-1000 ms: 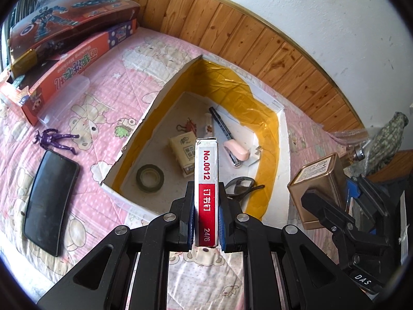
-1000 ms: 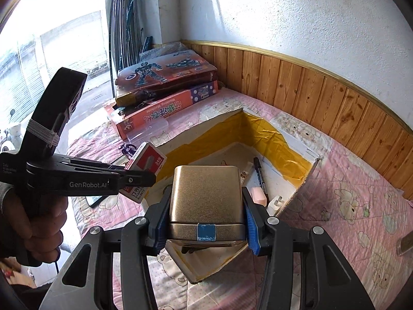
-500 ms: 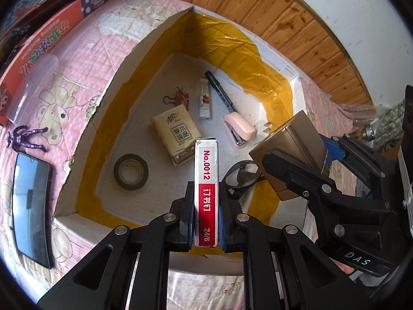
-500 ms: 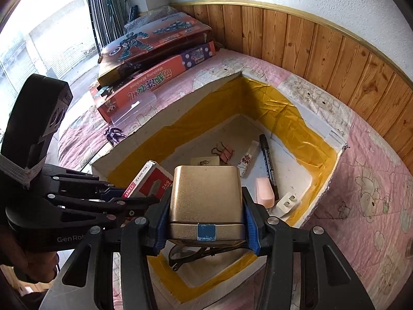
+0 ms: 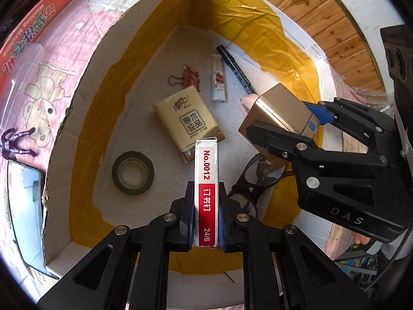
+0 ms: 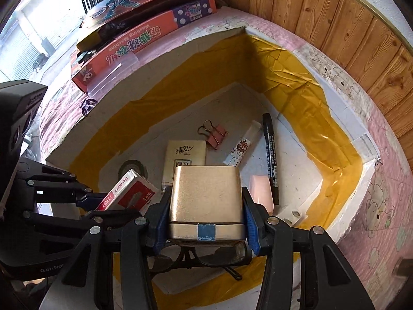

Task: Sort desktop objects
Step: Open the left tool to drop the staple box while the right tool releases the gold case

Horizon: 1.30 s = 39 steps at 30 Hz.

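The staple box (image 5: pixel 206 193), red and white and marked No.0012, stands on edge between the fingers of the left tool (image 5: pixel 206 228), which is closed tight on its two broad faces and holds it above the near part of the cardboard box (image 5: pixel 77 118). Just to its right, the gold tin (image 6: pixel 206 201) is clamped by its sides in the right tool (image 6: pixel 206 230), also over the box's near edge, with the black glasses (image 6: pixel 201 258) lying on the floor under it. The two held things are near each other but apart. On the box floor lie a tissue pack (image 5: pixel 188 121), a tape roll (image 5: pixel 133 173), a pink binder clip (image 5: pixel 191 77), a white glue stick (image 5: pixel 218 82), a black marker (image 6: pixel 271 155) and a pink stapler (image 6: pixel 262 193). Outside the box's left wall, a phone (image 5: pixel 23 211) and a purple figure (image 5: pixel 15 144) rest on the pink bedcover (image 5: pixel 46 77).
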Available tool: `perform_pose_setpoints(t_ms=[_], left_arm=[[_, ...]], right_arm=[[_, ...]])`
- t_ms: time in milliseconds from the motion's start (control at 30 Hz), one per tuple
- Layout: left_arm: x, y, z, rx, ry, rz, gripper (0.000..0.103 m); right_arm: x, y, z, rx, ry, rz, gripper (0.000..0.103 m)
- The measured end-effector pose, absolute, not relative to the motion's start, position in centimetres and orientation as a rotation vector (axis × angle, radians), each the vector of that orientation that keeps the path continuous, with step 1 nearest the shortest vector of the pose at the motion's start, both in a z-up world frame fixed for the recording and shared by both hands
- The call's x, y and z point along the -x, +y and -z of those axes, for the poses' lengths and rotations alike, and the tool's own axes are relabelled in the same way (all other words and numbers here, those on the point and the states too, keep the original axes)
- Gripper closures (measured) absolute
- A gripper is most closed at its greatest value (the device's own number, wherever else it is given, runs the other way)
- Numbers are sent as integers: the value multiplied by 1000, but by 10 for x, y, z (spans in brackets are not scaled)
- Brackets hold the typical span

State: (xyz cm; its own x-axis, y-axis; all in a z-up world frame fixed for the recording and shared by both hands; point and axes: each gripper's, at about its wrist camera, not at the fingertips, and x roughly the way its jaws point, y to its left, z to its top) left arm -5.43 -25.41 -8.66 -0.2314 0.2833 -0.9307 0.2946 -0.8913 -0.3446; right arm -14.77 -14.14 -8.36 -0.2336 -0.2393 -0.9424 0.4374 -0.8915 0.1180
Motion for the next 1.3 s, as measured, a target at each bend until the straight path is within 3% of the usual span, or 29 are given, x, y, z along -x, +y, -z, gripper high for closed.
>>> perform_pose_setpoints(t_ms=[367, 433, 600, 933, 1300], left_arm=[[64, -254, 102, -2008, 674, 2294, 88], [63, -257, 104, -2008, 701, 2275, 78], [57, -256, 100, -1980, 624, 2282, 69], [34, -246, 68, -1902, 523, 2350, 69], [-3, -217, 30, -1744, 360, 2435, 66]], right_arm=[[177, -141, 109, -1755, 204, 2080, 53], [180, -140, 114, -1780, 217, 2086, 53], [179, -130, 111, -1781, 185, 2115, 42], [146, -120, 79, -1715, 148, 2118, 42], [83, -121, 46, -1625, 385, 2089, 38]])
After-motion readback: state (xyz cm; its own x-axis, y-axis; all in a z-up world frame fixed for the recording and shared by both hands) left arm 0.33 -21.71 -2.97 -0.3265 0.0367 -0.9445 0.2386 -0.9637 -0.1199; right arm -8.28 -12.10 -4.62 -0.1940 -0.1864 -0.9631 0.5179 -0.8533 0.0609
